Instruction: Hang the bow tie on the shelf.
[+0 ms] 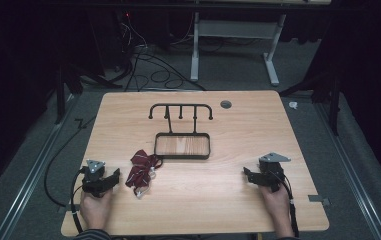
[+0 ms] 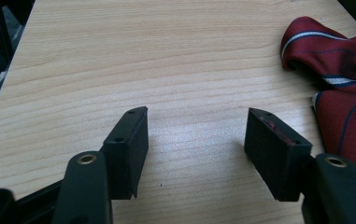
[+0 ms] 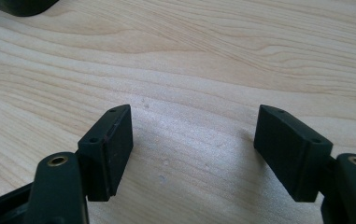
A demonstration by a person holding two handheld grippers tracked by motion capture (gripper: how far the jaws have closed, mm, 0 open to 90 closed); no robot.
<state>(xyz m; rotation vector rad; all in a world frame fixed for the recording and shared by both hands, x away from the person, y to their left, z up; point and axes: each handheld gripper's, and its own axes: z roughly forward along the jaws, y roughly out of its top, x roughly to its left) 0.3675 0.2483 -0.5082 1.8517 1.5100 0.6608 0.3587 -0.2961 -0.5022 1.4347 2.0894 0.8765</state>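
Your light wooden table (image 1: 238, 200) lies bare over most of its near half, so you have open room between your hands and to the right. At its middle stands the black metal hook rack with a shallow wood-floored tray base (image 1: 182, 145), its bar of hooks toward the far edge. Just left of that tray lies the crumpled dark red striped necktie (image 1: 142, 171), near your left gripper (image 2: 196, 135), which rests low with jaws spread wide and nothing between them. Your right gripper (image 3: 208, 149), well apart at the right, is equally released and empty. The tie looks light, soft and limp; expect it to sag and slide. Take a bunched fold nearest you, pinching through doubled fabric. Mind the tray's rim close beside it, and the near table edge behind your hands.
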